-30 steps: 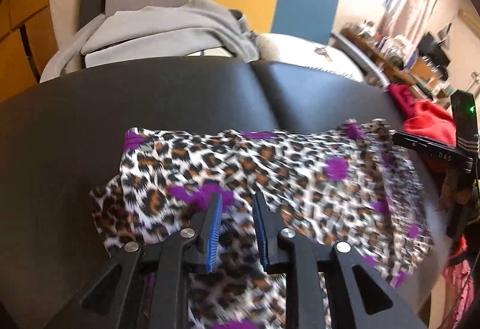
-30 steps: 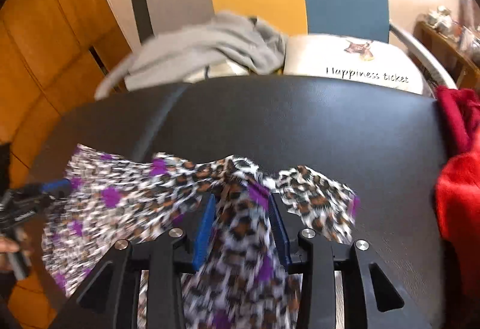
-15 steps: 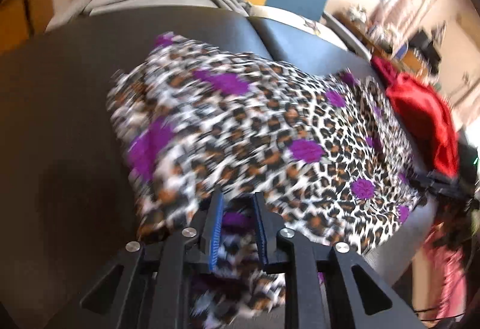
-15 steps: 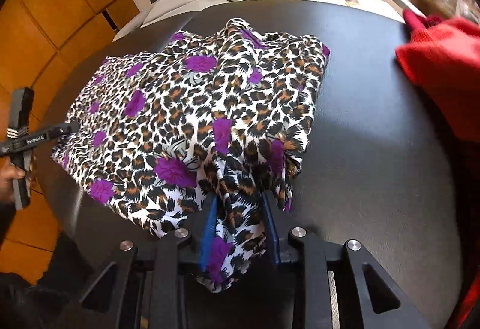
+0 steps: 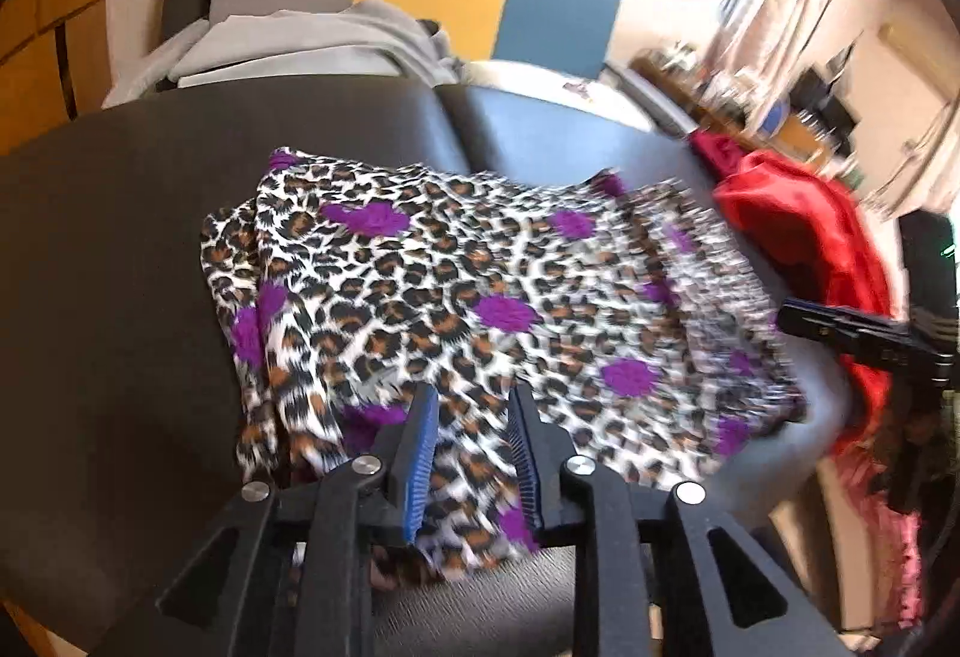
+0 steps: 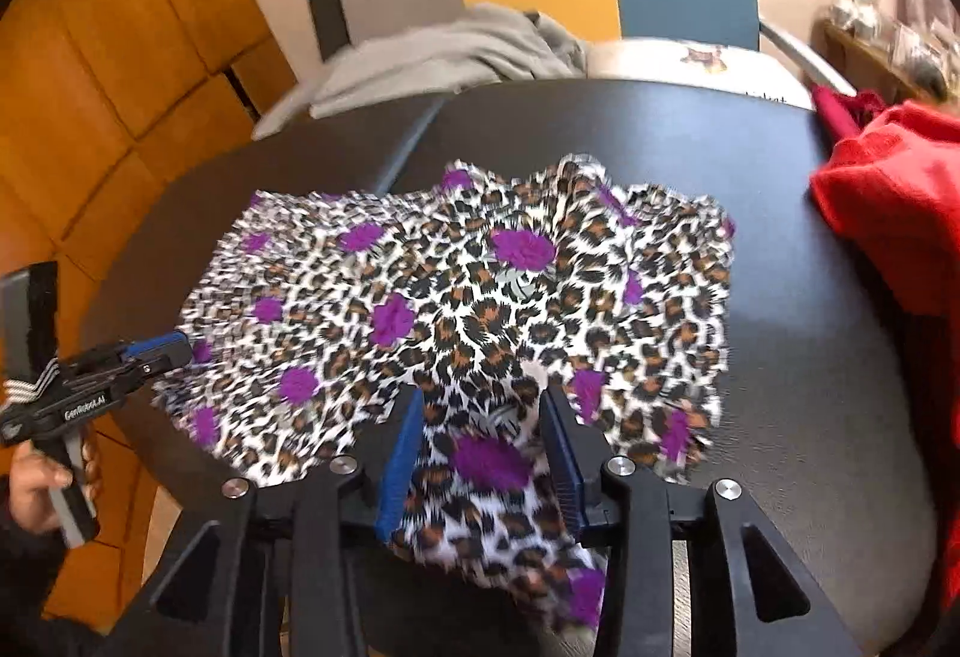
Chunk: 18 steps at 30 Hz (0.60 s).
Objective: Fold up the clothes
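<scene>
1. now we angle both grippers steeply down over the near edge of the dark table.
2. our left gripper has just been opening; its blue pads stand apart with the leopard-print garment lying between them, no longer pinched.
3. our right gripper has likewise just been opening, pads spread with the garment's near fold lying between them.
4. the garment lies folded and flat on the table, its near edge hanging over the rim.
5. our left hand wraps the left gripper's handle, seen from the right wrist.
6. a red cloth sits on our right, apart from the garment.
</scene>
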### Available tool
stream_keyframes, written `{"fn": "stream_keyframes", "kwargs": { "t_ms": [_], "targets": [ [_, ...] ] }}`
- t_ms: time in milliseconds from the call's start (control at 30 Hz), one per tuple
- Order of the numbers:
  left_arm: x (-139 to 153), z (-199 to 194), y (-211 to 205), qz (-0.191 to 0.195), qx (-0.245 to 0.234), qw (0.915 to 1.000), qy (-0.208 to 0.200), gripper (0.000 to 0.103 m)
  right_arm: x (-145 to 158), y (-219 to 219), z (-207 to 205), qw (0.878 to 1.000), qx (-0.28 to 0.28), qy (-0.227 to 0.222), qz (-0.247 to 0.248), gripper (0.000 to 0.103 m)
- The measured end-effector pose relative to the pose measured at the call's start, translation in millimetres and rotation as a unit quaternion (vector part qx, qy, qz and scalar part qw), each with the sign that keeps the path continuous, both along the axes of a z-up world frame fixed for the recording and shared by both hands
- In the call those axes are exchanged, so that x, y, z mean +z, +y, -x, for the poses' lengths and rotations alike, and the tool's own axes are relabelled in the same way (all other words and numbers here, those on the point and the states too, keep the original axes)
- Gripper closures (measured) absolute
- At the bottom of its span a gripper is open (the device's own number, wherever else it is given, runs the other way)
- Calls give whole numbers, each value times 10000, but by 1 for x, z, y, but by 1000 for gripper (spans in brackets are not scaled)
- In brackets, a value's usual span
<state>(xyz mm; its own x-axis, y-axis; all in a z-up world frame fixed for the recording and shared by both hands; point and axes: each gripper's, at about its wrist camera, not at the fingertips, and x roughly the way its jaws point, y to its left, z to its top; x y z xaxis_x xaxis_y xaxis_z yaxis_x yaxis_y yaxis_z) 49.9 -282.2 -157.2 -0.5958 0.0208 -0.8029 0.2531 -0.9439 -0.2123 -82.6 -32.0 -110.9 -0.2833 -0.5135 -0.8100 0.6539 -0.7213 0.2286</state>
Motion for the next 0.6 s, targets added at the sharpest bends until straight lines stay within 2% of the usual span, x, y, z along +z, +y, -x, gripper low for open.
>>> {"fn": "stream_keyframes", "kwargs": {
  "t_ms": [67, 133, 200, 333, 400, 467, 567, 600],
  "targets": [
    [-16, 9, -3, 122, 143, 9993, -331, 79, -15, 1, -1, 9994, -245, -151, -200, 62],
    [-26, 5, -4, 183, 183, 9988, -412, 77, -33, 8, 2, 9976, -415, -358, -415, 62],
    [-26, -2, -7, 142, 331, 9984, -434, 77, -41, 21, -8, 9984, -438, -196, -296, 64],
    [-26, -7, -17, -172, 646, 9971, -372, 77, -43, 16, -30, 9974, -207, 355, -595, 64],
    [-20, -6, -12, -51, 744, 9964, -399, 77, -42, 10, -29, 9973, -286, 315, -600, 61],
    [-7, -6, -6, 24, 817, 9963, -253, 77, -38, 5, -27, 9976, -361, 197, -561, 59],
    [16, -2, 1, 542, 832, 9950, -89, 77, -20, -6, -27, 9974, -393, 338, -497, 58],
    [22, 0, 2, 666, 831, 9943, -52, 77, -13, -11, -26, 9966, -446, 482, -493, 54]
  ]
}}
